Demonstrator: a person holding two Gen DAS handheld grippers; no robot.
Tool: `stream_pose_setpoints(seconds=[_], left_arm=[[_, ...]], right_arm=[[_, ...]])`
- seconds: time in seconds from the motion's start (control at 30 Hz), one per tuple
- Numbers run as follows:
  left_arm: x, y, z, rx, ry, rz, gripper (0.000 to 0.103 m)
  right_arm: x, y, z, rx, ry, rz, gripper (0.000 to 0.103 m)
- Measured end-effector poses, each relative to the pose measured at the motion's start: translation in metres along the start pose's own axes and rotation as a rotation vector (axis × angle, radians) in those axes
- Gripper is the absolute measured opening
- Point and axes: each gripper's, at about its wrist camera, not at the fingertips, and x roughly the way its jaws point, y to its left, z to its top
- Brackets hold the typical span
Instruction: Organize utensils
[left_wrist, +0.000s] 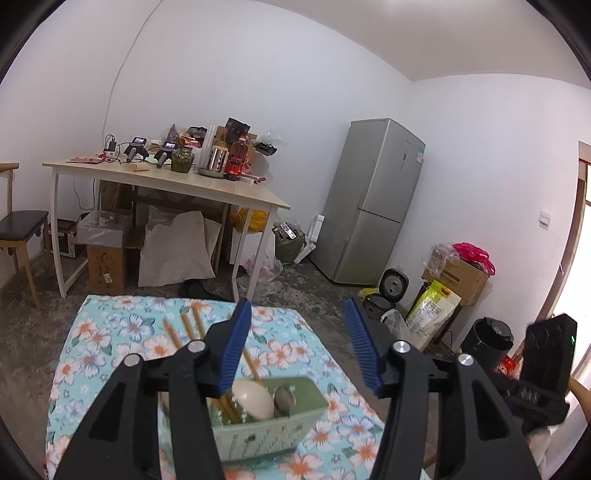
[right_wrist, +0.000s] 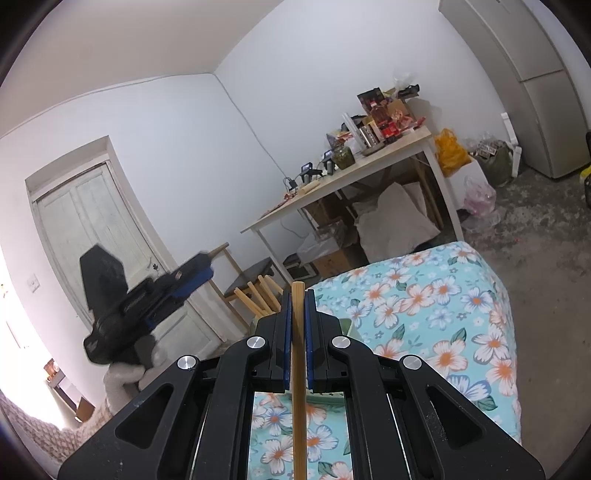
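Chopstick (right_wrist: 298, 369): lying lengthwise between the right gripper (right_wrist: 299, 306) pads, clamped, tip pointing ahead.
Basket (left_wrist: 266, 435): sitting on the floral cloth (left_wrist: 122, 332) near its close edge, holding chopsticks and spoons, just below the left gripper (left_wrist: 299, 332).
Left gripper: standing wide, gripping nothing.
Nearer hand: right, carrying the stick.

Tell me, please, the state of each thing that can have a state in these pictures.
Left tongs: open, nothing between them.
Right tongs: shut on a wooden chopstick.
Green basket: upright on the floral cloth, holding chopsticks and spoons.
White door: closed.
Fridge: closed.
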Motion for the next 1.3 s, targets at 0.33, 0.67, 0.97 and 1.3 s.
stream_pose_setpoints(seconds=[0.33,0.67,0.97,1.3], left_arm=[[-0.032,0.023,-0.051,-0.062,0.086,0.043,0.064],[-0.046,0.040,-0.079,-0.102,0.128,0.098,0.066],[-0.051,0.040,-0.082,-0.109,0.127,0.109,0.067],[-0.049,0.038,-0.082,-0.115,0.135,0.111,0.067]], right_arm=[[0.002,0.006,0.000,-0.005,-0.002,0.015,0.004],[0.002,0.013,0.001,-0.015,-0.006,0.027,0.005],[0.002,0.017,0.000,-0.016,-0.007,0.029,0.005],[0.002,0.020,0.000,-0.018,-0.008,0.033,0.005]])
